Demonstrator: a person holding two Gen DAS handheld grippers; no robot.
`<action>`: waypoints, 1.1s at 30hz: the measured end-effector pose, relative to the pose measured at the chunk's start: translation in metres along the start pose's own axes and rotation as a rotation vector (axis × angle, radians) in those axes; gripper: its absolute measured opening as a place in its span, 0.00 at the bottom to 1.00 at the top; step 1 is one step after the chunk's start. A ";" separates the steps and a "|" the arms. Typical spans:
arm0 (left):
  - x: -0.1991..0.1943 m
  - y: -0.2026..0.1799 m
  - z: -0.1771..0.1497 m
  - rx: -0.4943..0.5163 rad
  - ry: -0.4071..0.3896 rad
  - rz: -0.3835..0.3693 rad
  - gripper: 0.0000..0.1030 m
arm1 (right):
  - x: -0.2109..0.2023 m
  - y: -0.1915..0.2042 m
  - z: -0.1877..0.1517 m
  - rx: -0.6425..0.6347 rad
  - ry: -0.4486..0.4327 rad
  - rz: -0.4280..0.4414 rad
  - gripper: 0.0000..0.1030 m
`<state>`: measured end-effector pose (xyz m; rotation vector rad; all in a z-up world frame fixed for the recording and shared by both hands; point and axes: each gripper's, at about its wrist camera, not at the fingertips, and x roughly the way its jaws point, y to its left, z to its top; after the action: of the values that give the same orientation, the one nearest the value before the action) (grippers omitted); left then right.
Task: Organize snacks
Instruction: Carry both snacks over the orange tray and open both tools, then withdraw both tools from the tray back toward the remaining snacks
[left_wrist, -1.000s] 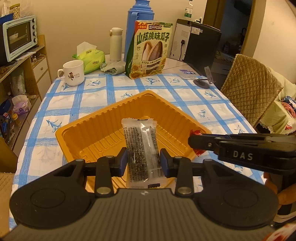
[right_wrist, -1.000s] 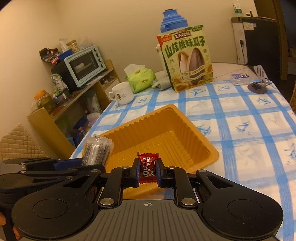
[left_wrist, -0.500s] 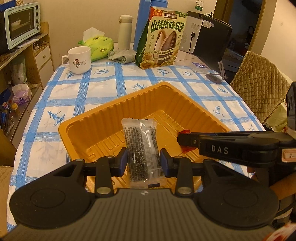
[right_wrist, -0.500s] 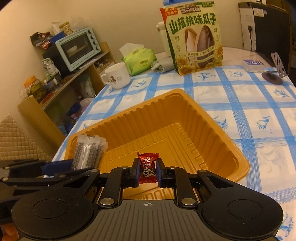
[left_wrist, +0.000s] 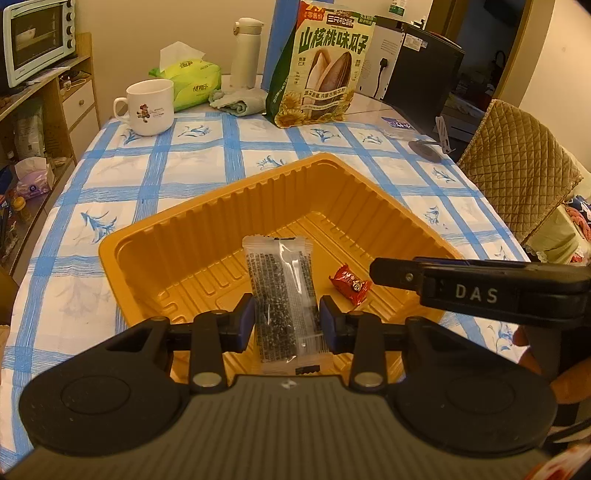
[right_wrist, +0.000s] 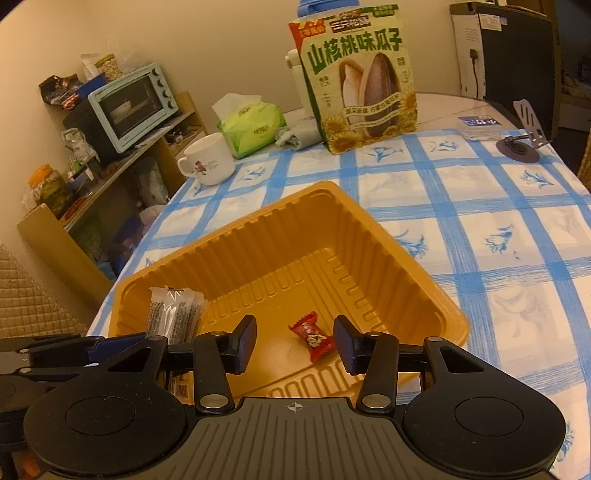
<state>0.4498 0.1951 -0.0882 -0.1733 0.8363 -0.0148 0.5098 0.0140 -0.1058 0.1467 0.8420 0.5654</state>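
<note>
Released within the last half second, the red candy (right_wrist: 312, 336) now lies on the floor of the orange tray (right_wrist: 369, 236), low in the right wrist view between the spread pads of the right gripper (right_wrist: 294, 341), whose jaws have just been opening and no longer touch it; a second ago they pinched it above the tray's near rim. Both views have also closed in on the tray, which fills more of each frame. In the left wrist view the left gripper (left_wrist: 287, 319) is narrow, its pads pressed on the sides of the clear seed packet (left_wrist: 282, 295), which hangs upright over the tray's near half, left of the candy. To do this step well, I judge the left hand should lower the packet until its bottom edge is near the tray floor, tip it flat beside the candy instead of on it, then part the pads fully before pulling back, while the right gripper backs straight out to give room. Around the tray, the table wears a blue-checked cloth (left_wrist: 192, 173); at the upper centre stand a sunflower seed bag (left_wrist: 321, 62), a white mug (left_wrist: 149, 107) and a green tissue pack (left_wrist: 188, 83). At the upper left a toaster oven (left_wrist: 35, 40) sits on a wooden shelf.
</note>
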 end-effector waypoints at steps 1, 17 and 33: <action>0.001 -0.001 0.001 0.004 -0.001 0.001 0.33 | -0.002 -0.001 0.000 0.005 -0.004 -0.005 0.46; -0.036 -0.004 -0.012 -0.018 -0.012 0.009 0.46 | -0.059 0.003 -0.016 0.017 -0.067 0.023 0.57; -0.150 -0.054 -0.076 -0.039 -0.071 0.068 0.51 | -0.165 0.005 -0.056 -0.065 -0.123 0.100 0.79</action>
<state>0.2957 0.1431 -0.0193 -0.1810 0.7715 0.0713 0.3790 -0.0741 -0.0312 0.1637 0.6991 0.6703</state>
